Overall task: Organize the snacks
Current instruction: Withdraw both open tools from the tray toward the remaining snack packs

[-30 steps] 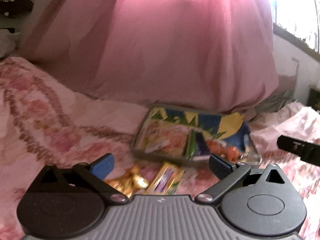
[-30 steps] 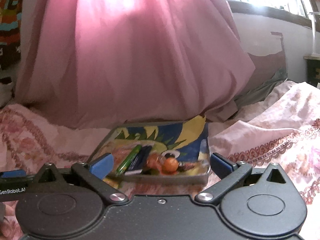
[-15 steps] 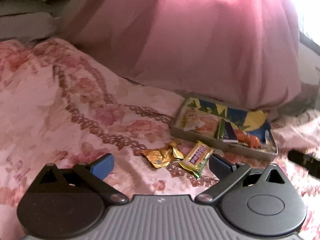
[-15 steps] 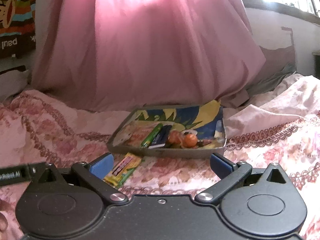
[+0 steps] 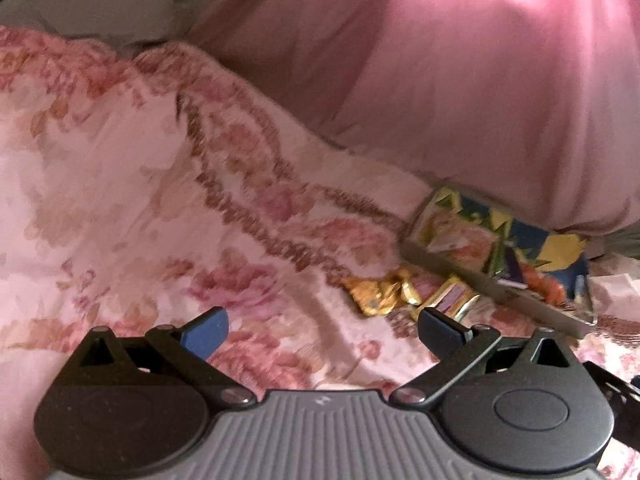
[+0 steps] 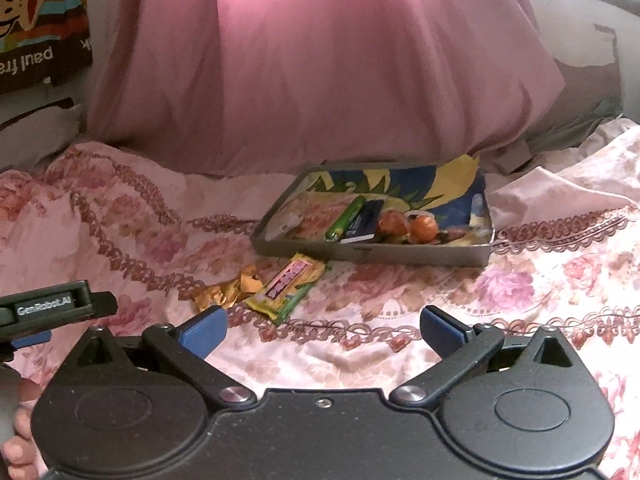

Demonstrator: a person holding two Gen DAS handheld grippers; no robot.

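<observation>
A shallow grey tray (image 6: 372, 255) with a colourful printed bottom lies on the floral bedspread and holds a green stick pack (image 6: 345, 219), a dark pack (image 6: 362, 224) and orange wrapped sweets (image 6: 424, 227). In front of it lie a yellow-green snack bar (image 6: 290, 286) and a gold wrapper (image 6: 228, 290). In the left wrist view the tray (image 5: 492, 284), the gold wrapper (image 5: 380, 294) and the bar (image 5: 456, 300) sit at the right. My right gripper (image 6: 322, 330) is open and empty, short of the bar. My left gripper (image 5: 320, 330) is open and empty, left of the snacks.
The pink floral bedspread (image 6: 480, 300) covers the surface and rises in a fold at the left (image 5: 120, 160). A pink curtain (image 6: 320, 60) hangs behind the tray. A printed bag (image 6: 40, 20) stands at the far left. The left gripper's body (image 6: 56, 310) shows at the left edge.
Both grippers have pulled back and up from the tray. The loose snacks in front of it have come into view. The left gripper has swung to the left. Both stay open.
</observation>
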